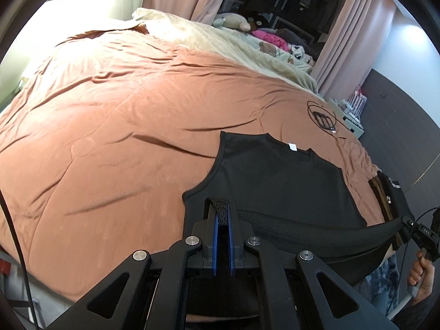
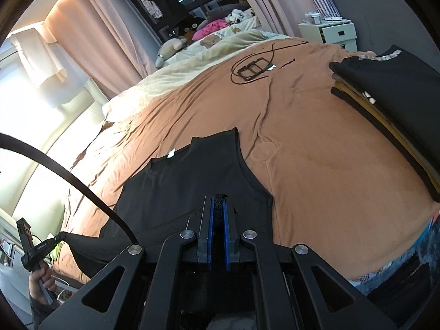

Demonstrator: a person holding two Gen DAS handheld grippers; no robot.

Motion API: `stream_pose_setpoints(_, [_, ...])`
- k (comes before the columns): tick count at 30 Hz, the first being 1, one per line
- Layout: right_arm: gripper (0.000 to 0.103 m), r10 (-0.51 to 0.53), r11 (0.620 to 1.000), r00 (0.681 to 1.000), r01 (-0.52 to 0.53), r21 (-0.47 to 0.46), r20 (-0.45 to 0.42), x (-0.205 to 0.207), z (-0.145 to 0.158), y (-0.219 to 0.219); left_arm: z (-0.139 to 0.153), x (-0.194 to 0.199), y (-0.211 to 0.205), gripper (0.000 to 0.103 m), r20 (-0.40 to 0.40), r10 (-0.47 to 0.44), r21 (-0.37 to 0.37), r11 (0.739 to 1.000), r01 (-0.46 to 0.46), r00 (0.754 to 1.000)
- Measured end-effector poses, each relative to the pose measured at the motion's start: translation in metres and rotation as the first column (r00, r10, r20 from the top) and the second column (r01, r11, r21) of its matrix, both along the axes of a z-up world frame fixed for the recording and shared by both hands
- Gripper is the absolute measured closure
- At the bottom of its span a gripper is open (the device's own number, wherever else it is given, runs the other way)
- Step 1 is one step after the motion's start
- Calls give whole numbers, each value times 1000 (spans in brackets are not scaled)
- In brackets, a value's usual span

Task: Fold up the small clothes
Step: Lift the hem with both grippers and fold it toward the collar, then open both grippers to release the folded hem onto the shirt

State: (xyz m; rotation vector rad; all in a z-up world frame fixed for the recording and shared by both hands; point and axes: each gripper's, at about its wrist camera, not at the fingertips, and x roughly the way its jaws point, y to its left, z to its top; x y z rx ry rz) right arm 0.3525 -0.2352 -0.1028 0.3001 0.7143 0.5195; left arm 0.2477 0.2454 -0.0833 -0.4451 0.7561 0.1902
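Note:
A black sleeveless top (image 1: 277,184) lies flat on the brown bedspread (image 1: 110,126), neck with a white label pointing away. My left gripper (image 1: 222,211) is shut on its bottom hem at the left corner. My right gripper (image 2: 219,206) is shut on the hem at the right corner of the same top (image 2: 189,181). The hem is lifted and stretched taut between the two grippers, while the upper part rests on the bed. The right gripper also shows at the far right of the left wrist view (image 1: 407,224).
A stack of folded clothes (image 2: 390,101) sits on the bed to the right of the top. A black cable coil with a small frame (image 2: 254,67) lies farther up the bed. A beige blanket (image 2: 192,57) and soft toys are beyond. A white nightstand (image 2: 330,33) stands at the far right.

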Motion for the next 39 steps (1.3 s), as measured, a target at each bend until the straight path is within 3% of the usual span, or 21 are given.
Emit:
stream_pose_setpoints(12, [100, -2, 1000, 998, 0, -24, -67, 75, -2, 28, -8, 73, 21, 97, -75, -1, -12, 1000, 0, 997])
stream_pose_setpoints(26, [100, -21, 997, 986, 9, -75, -166, 150, -13, 62, -48, 144, 46, 97, -200, 8, -23, 1000, -12, 980])
stream_pose_setpoints(31, [99, -38, 994, 985, 20, -108, -171, 168, -20, 74, -70, 168, 50, 97, -251, 19, -6, 1000, -21, 968])
stream_pose_setpoints(35, [98, -56, 979, 987, 25, -202, -152, 173, -27, 91, -85, 175, 49, 95, -298, 49, 37, 999, -40, 953])
stream_pose_setpoints(38, [86, -73, 957, 983, 22, -289, -167, 175, -32, 101, -92, 172, 47, 81, -324, 34, 32, 999, -25, 946])
stream_pose_setpoints(39, [73, -77, 950, 983, 23, -313, -164, 174, -33, 104, -93, 171, 46, 66, -328, 26, 34, 999, -16, 944])
